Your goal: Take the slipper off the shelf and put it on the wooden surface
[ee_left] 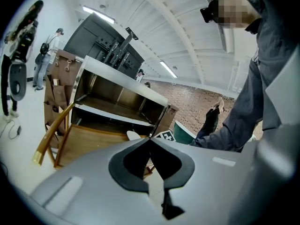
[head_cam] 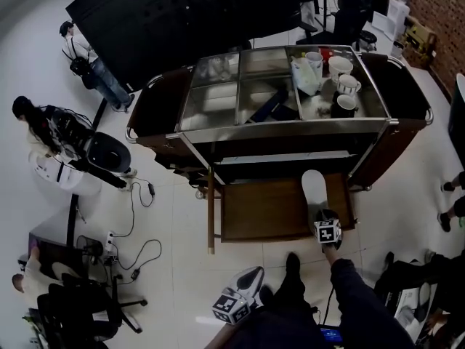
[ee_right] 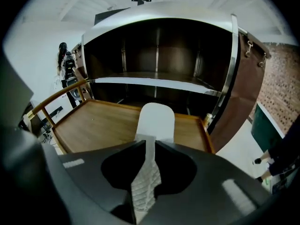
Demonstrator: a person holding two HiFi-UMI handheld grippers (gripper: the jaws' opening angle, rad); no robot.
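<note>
From the head view, the white slipper (head_cam: 314, 186) lies on the wooden surface (head_cam: 261, 209) at the foot of the cart, below the shelf (head_cam: 290, 156). Its long side runs from 6 o'clock to 12 o'clock, with the toe toward the cart. The right gripper (head_cam: 323, 215) is at the slipper's near end. The left gripper (head_cam: 251, 276) hangs back near the person's legs, at about 8 o'clock from the slipper and well apart from it. In the left gripper view, the left gripper (ee_left: 150, 139) has its jaws closed tip to tip with nothing between them. Only a bit of the white slipper (ee_left: 133, 135) peeks out past them, up at 11 o'clock. In the right gripper view, the right gripper (ee_right: 148, 143) has the heel end of the slipper (ee_right: 156, 121) between its jaws, and the jaw tips seem to pinch it on both sides. The rest of the slipper reaches straight ahead to 12 o'clock and lies flat on the wood (ee_right: 103, 125). I think the slipper is where it should be, so the right jaws just need to let go and pull back toward 6 o'clock.
</note>
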